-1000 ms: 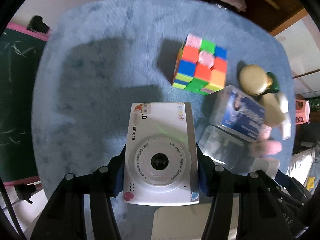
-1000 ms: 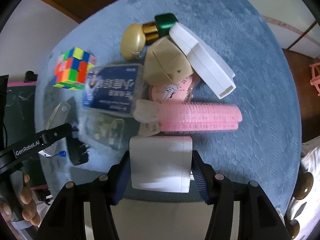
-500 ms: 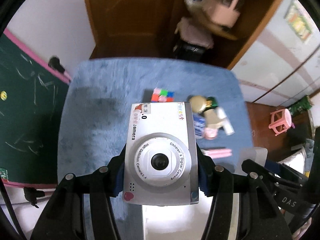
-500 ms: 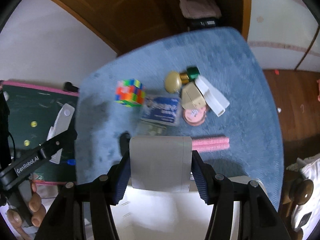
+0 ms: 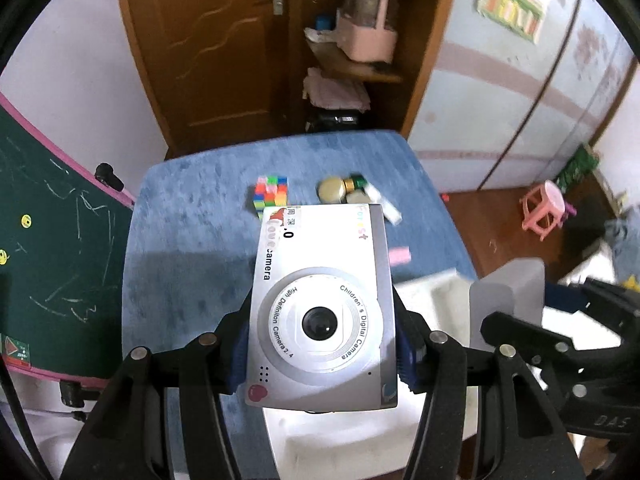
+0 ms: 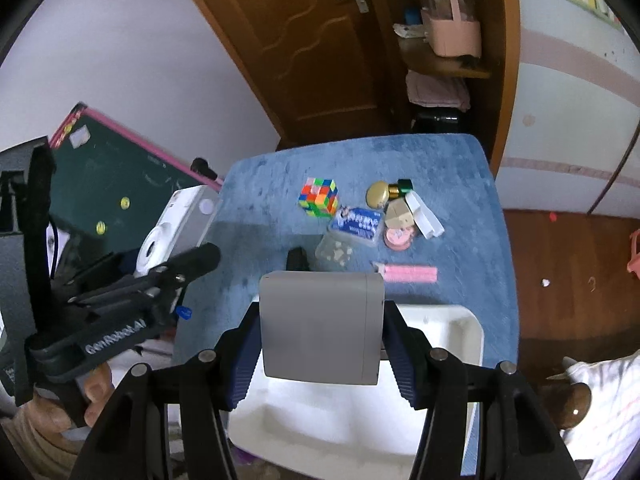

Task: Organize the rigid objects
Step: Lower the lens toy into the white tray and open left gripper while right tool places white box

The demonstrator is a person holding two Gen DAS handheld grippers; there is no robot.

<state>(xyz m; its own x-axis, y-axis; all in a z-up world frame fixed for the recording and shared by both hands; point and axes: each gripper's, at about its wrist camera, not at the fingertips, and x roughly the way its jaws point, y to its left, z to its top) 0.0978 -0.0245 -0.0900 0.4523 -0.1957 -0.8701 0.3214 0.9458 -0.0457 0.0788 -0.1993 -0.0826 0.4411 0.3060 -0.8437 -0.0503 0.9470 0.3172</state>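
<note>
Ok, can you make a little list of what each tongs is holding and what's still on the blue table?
left tongs: shut on the toy camera
right tongs: shut on the grey box
below the tongs: white tray at the near edge of the blue table
still on the table: puzzle cube, blue-label case, pink roller, round pink tin, white tube

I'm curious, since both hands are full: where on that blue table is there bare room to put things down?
The blue table is bare along its left half, between the cube and the chalkboard, and along the far edge by the door. The right middle is crowded around the blue box. The white tray looks empty.
</note>
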